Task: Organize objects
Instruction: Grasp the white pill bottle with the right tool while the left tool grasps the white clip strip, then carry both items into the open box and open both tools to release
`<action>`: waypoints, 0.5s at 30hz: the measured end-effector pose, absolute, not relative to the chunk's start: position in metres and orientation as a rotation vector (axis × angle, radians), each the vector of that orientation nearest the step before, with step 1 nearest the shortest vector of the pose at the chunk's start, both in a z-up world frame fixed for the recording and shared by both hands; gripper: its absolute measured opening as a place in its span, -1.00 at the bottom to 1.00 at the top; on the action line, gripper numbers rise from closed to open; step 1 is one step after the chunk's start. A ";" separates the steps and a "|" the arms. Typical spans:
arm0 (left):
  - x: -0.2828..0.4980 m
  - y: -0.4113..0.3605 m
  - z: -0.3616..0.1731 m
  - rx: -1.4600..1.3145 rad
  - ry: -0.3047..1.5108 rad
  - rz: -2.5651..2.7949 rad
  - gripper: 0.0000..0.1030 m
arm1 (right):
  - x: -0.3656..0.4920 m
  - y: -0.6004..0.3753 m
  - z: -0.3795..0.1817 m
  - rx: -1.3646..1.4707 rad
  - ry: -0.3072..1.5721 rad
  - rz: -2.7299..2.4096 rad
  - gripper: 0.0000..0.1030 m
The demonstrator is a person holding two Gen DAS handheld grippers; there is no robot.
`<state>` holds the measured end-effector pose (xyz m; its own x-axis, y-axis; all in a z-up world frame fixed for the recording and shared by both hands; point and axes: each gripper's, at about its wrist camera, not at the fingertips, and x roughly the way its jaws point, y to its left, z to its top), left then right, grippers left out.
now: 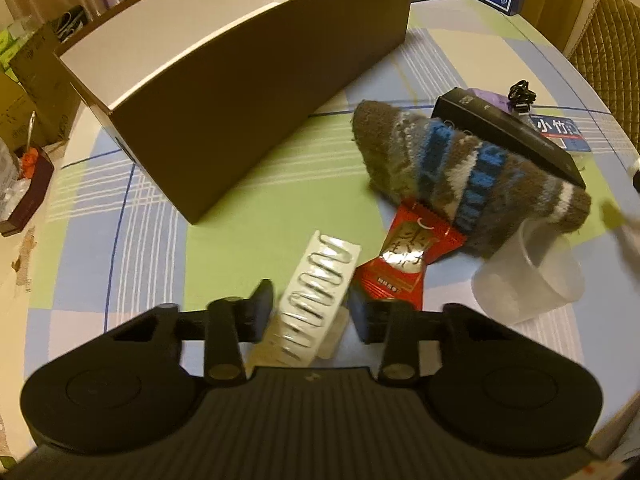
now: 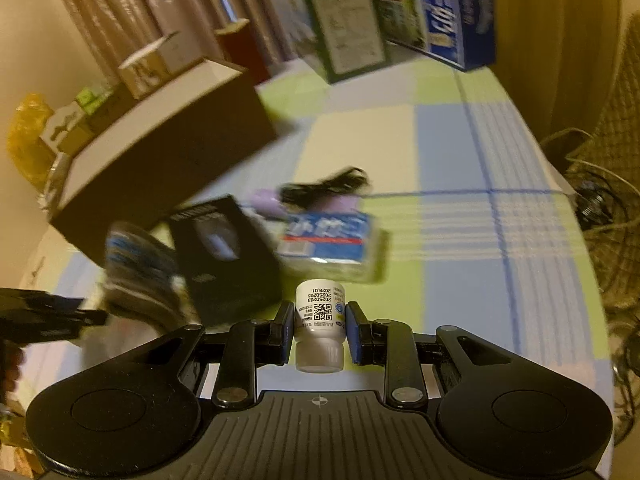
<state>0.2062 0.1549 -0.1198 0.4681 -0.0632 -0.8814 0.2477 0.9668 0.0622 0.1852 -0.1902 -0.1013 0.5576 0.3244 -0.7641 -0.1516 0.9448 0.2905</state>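
**Bottle gripped on the right, paper clips between the left fingers**

Holding a small white bottle [image 2: 320, 326], the right gripper [image 2: 319, 334] has both fingers closed against its sides; the bottle's cap end faces the camera and its printed label with a square code faces up. Beyond it lie a tissue pack [image 2: 334, 246] in blue and white, a black box [image 2: 226, 252] leaning beside it, and a black cord [image 2: 332, 184] on something purple, all blurred.

On the other side, the left gripper [image 1: 310, 312] stands with its fingers apart on either side of a white card of paper clips [image 1: 316, 296]. The left finger looks to be against the card, the right one shows a gap; whether the card is truly held I cannot tell.

Just past the card lies a red snack packet [image 1: 400, 256], partly under a striped grey and blue sock [image 1: 452, 172]. The sock drapes over a clear plastic cup [image 1: 528, 280] lying on its side. A large brown box [image 1: 240, 92], open at the top with a white inside, sits on the checked tablecloth [image 1: 120, 216] to the left of the pile.
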 end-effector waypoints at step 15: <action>0.209 0.176 -0.037 0.043 0.912 -0.207 -0.55 | 0.227 -0.083 -0.062 0.136 0.831 0.570 -0.53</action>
<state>0.2092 0.1762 -0.0370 0.5937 -0.1594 -0.7887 0.1961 0.9793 -0.0503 0.2267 -0.0831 -0.0620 0.5345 0.5286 -0.6595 -0.4250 0.8426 0.3309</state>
